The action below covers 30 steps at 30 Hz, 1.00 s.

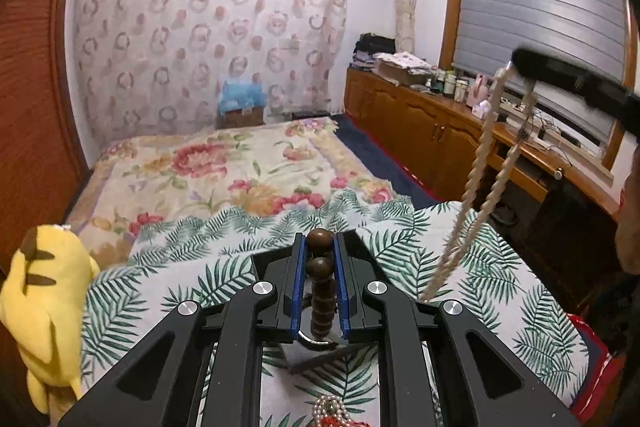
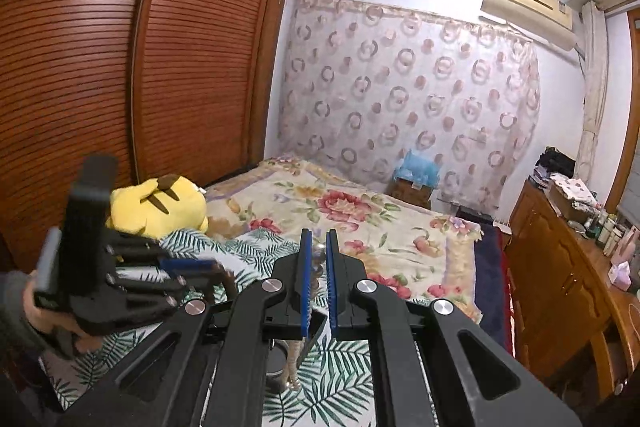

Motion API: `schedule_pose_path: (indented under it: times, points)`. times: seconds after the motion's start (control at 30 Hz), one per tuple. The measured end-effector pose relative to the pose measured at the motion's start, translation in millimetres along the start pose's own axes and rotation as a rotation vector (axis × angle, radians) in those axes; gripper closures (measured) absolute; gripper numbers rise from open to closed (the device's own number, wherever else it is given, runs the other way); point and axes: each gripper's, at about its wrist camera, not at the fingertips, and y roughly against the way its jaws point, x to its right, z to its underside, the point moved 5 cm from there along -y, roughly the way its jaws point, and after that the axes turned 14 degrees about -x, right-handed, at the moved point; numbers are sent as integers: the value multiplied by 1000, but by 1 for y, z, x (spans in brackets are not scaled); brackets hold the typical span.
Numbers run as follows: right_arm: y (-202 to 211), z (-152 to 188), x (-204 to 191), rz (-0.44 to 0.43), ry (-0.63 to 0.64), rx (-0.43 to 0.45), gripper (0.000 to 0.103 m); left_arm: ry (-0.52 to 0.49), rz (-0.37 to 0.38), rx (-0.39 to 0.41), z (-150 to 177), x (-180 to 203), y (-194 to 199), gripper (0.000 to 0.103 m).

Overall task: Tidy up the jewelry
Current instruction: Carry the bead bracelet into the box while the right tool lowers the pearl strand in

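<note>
Between the left gripper's (image 1: 320, 253) jaws stands a dark wooden post (image 1: 320, 279), clamped near its knobbed top. Up and right, the right gripper (image 1: 576, 79) dangles a cream bead necklace (image 1: 480, 163), its jaws nearly together on the strand over the fern-print bed (image 1: 460, 259).

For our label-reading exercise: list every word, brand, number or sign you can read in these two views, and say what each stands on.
None can be read.
Air conditioner: any badge is too small and blurred.
Bottles on the wooden cabinet: labels too small to read.
Left gripper and right gripper: no markings show.
</note>
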Motion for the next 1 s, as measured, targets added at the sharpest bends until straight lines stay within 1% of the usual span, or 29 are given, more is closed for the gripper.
schedule_pose_path:
  times: [0.1, 0.23, 0.33, 0.43, 0.5, 0.53, 0.6, 0.7, 0.83, 1.0]
  points:
    - [-2, -5, 2, 1, 0, 2, 95, 12, 3, -26, 1, -5, -18, 91]
    - [-10, -18, 5, 5, 6, 3, 95, 23, -1, -48, 4, -9, -32, 91]
    - [-17, -23, 8, -11, -9, -3, 95, 22, -27, -49, 6, -10, -37, 90]
    - [-35, -27, 11, -27, -28, -22, 95, 36, -26, -36, 4, -14, -33, 81]
    - [-47, -27, 10, -36, -35, -34, 95, 41, -31, -30, 5, -16, -29, 80]
    - [-58, -25, 8, -47, -37, -46, 95, 42, -34, -28, 7, -17, -27, 79]
    - [-76, -18, 1, -36, -22, -77, 95, 43, -37, -27, 11, -20, -22, 78]
    - [-109, -1, -10, -10, 2, -138, 95, 41, -40, -26, 20, -23, -15, 71]
    - [-140, 23, -16, -18, -8, -208, 95, 39, -45, -35, 35, -29, -6, 71]
    - [-152, 43, -22, -41, -42, -251, 93, 33, -47, -47, 51, -32, 1, 71]
